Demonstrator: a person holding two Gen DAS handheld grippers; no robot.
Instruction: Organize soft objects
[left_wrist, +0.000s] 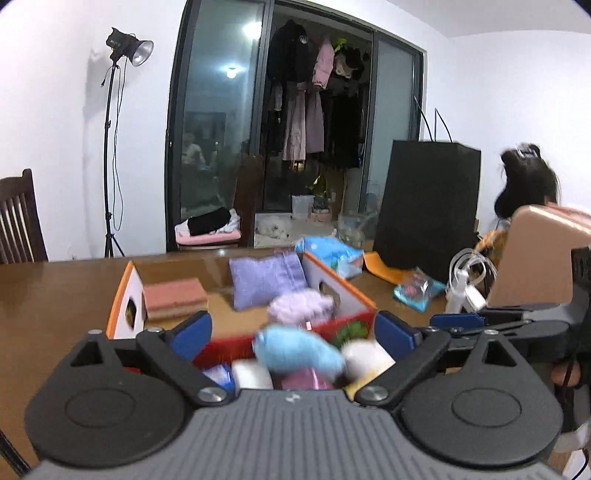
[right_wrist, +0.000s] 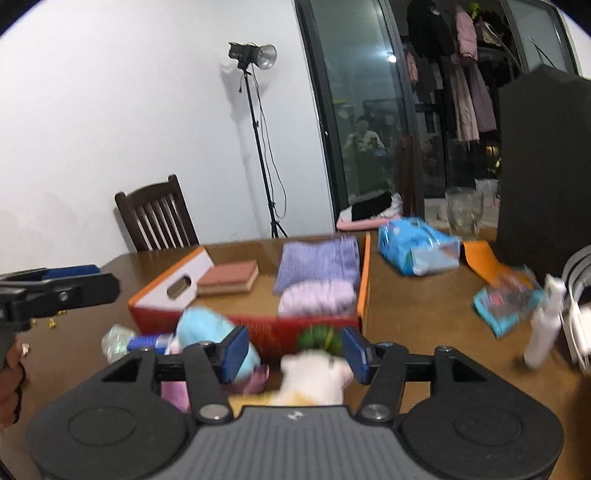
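Note:
An orange and red cardboard box (left_wrist: 325, 284) (right_wrist: 364, 280) stands on the wooden table. It holds a purple folded cloth (left_wrist: 266, 278) (right_wrist: 317, 260), a lilac fluffy item (left_wrist: 301, 306) (right_wrist: 317, 297) and a pink sponge (left_wrist: 173, 295) (right_wrist: 229, 277). In front of the box lie a light blue plush (left_wrist: 299, 352) (right_wrist: 207, 326), a white plush (right_wrist: 314, 376) (left_wrist: 364, 356), a green item (right_wrist: 319, 338) and pink pieces. My left gripper (left_wrist: 293, 330) is open above this pile. My right gripper (right_wrist: 295, 349) is open over the white plush.
A blue wipes pack (right_wrist: 419, 251) (left_wrist: 330, 253), a small blue packet (right_wrist: 508, 299) (left_wrist: 417, 290), a white bottle (right_wrist: 545, 325) and a black paper bag (left_wrist: 428, 203) stand to the right of the box. A wooden chair (right_wrist: 155, 218) and a light stand (right_wrist: 258, 140) are behind the table.

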